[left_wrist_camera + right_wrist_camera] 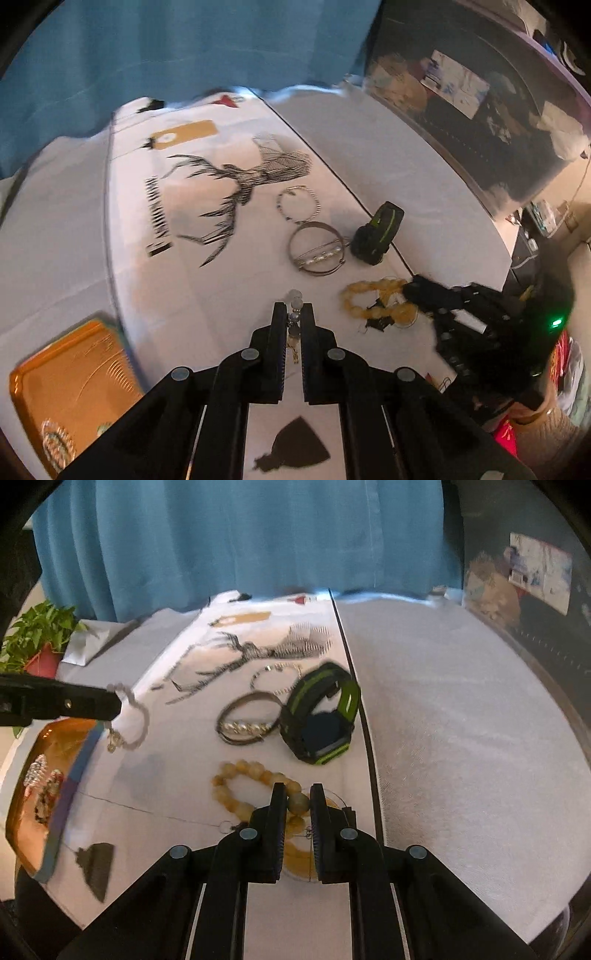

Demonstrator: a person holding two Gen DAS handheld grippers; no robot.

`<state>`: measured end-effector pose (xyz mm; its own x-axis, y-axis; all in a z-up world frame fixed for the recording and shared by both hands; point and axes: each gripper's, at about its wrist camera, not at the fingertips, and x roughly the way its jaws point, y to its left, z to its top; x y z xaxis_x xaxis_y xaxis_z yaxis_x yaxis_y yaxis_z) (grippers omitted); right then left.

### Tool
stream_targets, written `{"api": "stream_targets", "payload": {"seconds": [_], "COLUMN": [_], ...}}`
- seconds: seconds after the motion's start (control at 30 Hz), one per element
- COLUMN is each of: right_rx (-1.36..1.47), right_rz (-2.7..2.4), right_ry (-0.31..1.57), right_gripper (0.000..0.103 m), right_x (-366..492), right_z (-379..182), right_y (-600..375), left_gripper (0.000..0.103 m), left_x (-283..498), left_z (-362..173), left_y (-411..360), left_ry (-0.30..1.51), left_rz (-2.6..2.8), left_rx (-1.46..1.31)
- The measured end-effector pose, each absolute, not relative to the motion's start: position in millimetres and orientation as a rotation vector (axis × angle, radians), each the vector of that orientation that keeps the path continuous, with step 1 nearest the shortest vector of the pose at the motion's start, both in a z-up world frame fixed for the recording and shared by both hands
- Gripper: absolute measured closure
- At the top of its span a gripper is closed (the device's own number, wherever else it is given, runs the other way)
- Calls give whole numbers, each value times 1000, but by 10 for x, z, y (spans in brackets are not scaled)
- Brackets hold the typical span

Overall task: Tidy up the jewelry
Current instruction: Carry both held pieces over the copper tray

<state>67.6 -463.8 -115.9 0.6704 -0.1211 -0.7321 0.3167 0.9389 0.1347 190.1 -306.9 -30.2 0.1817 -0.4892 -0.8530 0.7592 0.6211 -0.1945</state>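
Observation:
My left gripper [294,308] is shut on a pale beaded bracelet [295,301], which hangs clear of the cloth; in the right wrist view that bracelet [138,720] dangles from the left gripper [117,703]. My right gripper [299,794] is shut on a yellow bead bracelet [236,775], one bead pinched between the pads. The same yellow bracelet [373,291] shows in the left wrist view with the right gripper [413,291] on it. An orange tray [55,376] at the left holds a few pieces.
On the white printed cloth [184,760] lie a thin silver bangle [298,204], a pearl-set bangle [247,723] and a black and green watch [319,716]. A dark tassel [96,864] lies near the front. Blue curtain behind; a potted plant [37,638] at the left.

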Motion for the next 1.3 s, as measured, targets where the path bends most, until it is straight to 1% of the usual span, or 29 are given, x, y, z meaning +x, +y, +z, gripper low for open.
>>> {"api": "stream_targets", "payload": {"seconds": [0.23,0.53,0.73,1.0,1.3], "right_rx": [231,240,210,168,127], "right_rz": [-274,-275,-250,-199,-123], "right_ry": [734,708,713,709,707], "right_gripper": [90,90,90,90,90], "right_x": [423,34,-221,-647,-1037], "right_z": [-688,-331,-218,-97,-60], "right_y": [-4516,-4289,-4000,-3489,-2911], "left_gripper": [98,98,98,98,98], "left_x": [1619,1139,777,296,-20], "left_z": [17,347,380,284,220], "left_y": [-2550,-1876,-1487,-907,-410], "left_ry": [990,909,884,879,863], "left_rz": [-758,-634,-562,-472,-395], "left_rx": [284,249,254,235,207]}}
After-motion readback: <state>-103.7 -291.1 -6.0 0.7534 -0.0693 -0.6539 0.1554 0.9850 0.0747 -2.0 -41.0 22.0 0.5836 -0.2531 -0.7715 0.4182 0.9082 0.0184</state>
